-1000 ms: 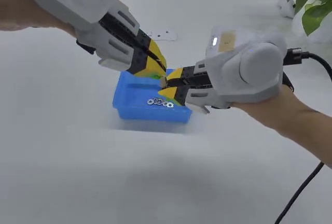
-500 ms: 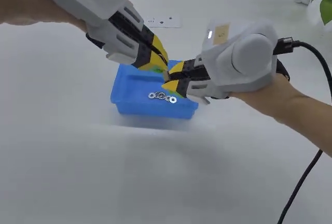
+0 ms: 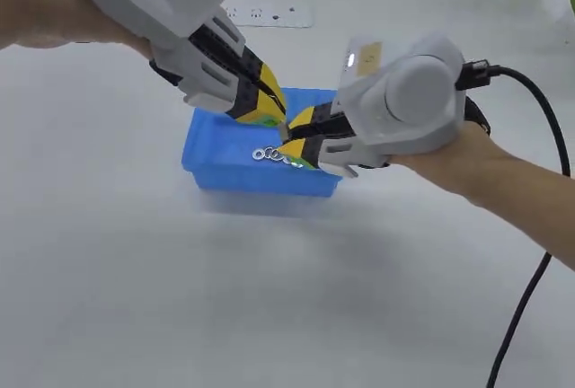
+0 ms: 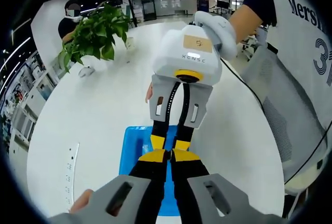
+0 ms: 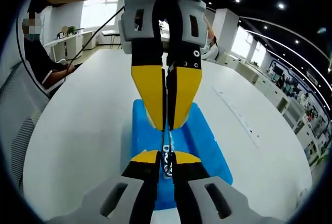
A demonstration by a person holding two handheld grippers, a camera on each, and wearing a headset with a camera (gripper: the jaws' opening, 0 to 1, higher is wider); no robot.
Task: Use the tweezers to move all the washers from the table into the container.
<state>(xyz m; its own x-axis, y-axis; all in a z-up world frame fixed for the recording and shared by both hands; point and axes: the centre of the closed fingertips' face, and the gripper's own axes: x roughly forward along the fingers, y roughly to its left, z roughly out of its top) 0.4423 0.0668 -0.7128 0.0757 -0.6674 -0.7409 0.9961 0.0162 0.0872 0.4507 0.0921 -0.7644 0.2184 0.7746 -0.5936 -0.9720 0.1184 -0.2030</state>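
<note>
A blue container (image 3: 211, 150) sits on the white table, with several silver washers (image 3: 274, 155) lying in it. Over it my two grippers meet tip to tip. The left gripper (image 3: 277, 117) comes in from the upper left and the right gripper (image 3: 289, 141) from the right. In the right gripper view thin silver tweezers (image 5: 166, 146) run between my own jaws and up into the yellow jaws of the left gripper (image 5: 166, 105), above the container (image 5: 207, 151). Both grippers look shut on the tweezers. In the left gripper view the right gripper (image 4: 173, 154) faces mine over the container (image 4: 132, 146).
A white power strip (image 3: 269, 16) lies on the table beyond the container. The right gripper's black cable (image 3: 530, 136) trails off to the right. A potted plant (image 4: 93, 32) stands at the far table edge, and a person (image 5: 36, 53) sits to one side.
The head camera has shifted, so the container sits a little higher and more to the left. The grippers remain tip to tip over it, and the washers have not moved.
</note>
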